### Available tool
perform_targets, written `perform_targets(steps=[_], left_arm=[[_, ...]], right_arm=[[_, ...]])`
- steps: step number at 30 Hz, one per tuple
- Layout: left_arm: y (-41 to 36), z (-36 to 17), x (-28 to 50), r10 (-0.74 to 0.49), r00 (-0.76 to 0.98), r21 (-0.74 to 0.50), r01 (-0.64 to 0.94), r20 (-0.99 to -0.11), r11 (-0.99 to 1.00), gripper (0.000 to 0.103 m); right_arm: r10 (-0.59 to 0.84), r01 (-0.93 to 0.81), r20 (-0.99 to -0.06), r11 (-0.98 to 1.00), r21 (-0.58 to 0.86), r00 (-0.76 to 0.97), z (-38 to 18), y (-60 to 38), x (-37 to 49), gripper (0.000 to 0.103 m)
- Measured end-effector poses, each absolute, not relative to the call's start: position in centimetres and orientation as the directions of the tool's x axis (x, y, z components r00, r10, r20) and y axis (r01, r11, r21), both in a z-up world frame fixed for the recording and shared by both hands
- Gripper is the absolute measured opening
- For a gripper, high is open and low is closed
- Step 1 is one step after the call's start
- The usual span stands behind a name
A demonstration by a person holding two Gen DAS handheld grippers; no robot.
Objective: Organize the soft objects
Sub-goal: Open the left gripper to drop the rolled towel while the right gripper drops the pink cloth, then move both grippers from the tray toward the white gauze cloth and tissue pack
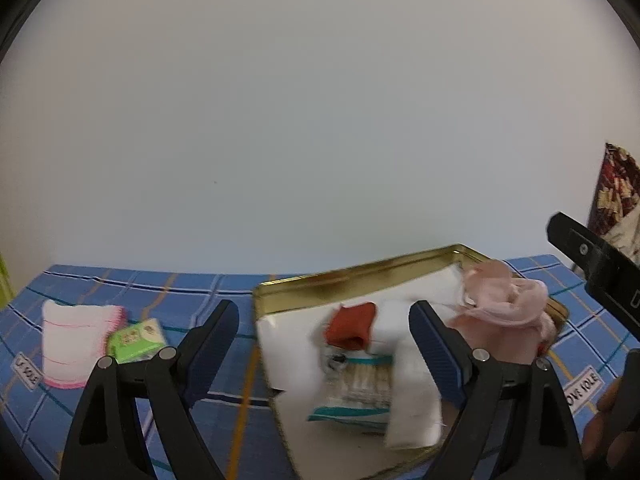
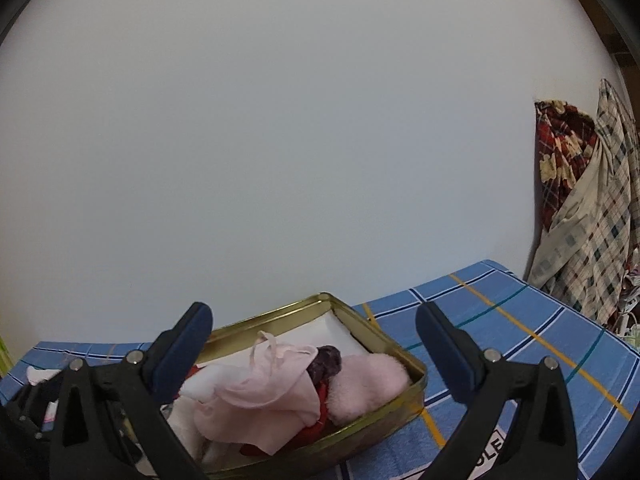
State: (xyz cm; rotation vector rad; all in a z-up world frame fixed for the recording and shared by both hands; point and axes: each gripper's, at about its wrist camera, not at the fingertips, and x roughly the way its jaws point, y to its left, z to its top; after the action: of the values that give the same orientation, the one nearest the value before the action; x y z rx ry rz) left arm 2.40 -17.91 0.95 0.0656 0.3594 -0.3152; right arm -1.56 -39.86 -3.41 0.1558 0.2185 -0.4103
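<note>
A gold tin point(image 1: 360, 276) point(image 2: 280, 312) sits on the blue checked cloth. In it lie white folded cloths point(image 1: 288, 348), a small red piece point(image 1: 352, 324), a teal-edged packet point(image 1: 360, 388) and pale pink garments point(image 1: 504, 300) point(image 2: 272, 384), with a dark purple item point(image 2: 326, 362) and a fluffy pink sock point(image 2: 368, 380). My left gripper point(image 1: 324, 320) stands open just before the tin, nothing between its fingers. My right gripper point(image 2: 316, 328) is also open, above the tin's near side, and holds nothing.
On the left of the cloth lie a white cloth with pink edging point(image 1: 76, 340) and a green packet point(image 1: 138, 340). Patterned fabrics point(image 2: 580, 208) hang at the right beside the table's edge. A plain pale wall point(image 1: 320, 120) rises behind. A person's hand point(image 1: 608, 428) shows at the right.
</note>
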Motion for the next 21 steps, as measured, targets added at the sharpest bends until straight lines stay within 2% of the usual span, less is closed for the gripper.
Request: perform_targets(steps=[9,21], left_arm=[[-16.3,0.7,2.4,-0.221,0.922,0.028,0.242,-0.319,0.970,0.089],[-13.8,0.6,0.2,-0.216,0.940,0.049,0.236,-0.265,0.970,0.089]], right_arm=[[-0.408,0.427,-0.183,0.901,0.079,0.895,-3.5,-39.2,-2.0,0.103],[-0.426,0.435,-0.104,0.897,0.075,0.898,-3.6,-37.5,-3.2,0.103]])
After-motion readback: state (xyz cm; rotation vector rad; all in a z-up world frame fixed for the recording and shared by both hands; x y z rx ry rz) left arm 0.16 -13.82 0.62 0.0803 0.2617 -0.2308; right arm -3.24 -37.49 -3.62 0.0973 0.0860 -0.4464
